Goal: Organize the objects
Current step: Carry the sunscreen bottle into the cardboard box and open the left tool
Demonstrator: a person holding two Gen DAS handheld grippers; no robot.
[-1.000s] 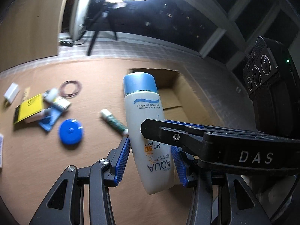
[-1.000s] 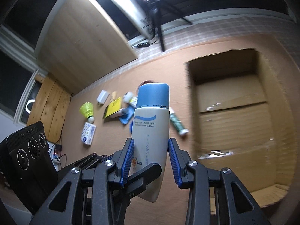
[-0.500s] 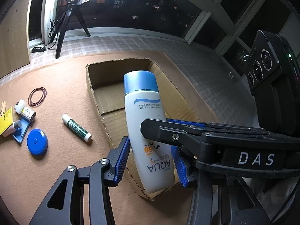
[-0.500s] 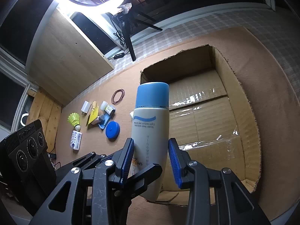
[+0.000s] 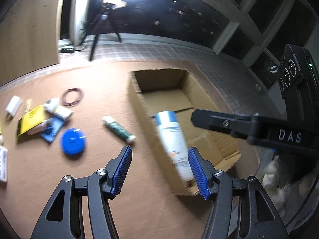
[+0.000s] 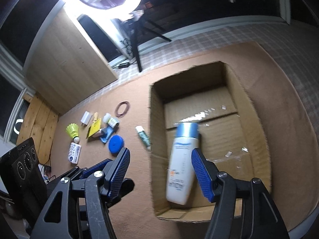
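- Blue ribbed pads lined both pairs of fingers, and both the left gripper [image 5: 159,171] and the right gripper [image 6: 160,172] stood spread, having just been opening; neither pad pressed on anything.
- We saw the sunscreen bottle [image 6: 182,165] blurred between the right gripper's pads, free of them, tilted, its base low inside the cardboard box [image 6: 157,139] near the front wall; whether it had landed we could not tell.
- We judged the step in hand to be the release of the bottle into the box, two-handed.
- Smooth white plastic with a blue cap [image 6: 188,129], the bottle looked rounded and slippery; the box was rough corrugated board with glossy tape across its floor.
- Our next move, we reckoned, called for drawing both grippers clear and turning toward the loose things on the brown mat [image 5: 99,179].
- Lying there were a white-capped green tube [image 5: 118,127], a round blue disc [image 5: 72,141], a ring of rubber bands [image 5: 72,97] and a yellow shuttlecock [image 6: 72,131].
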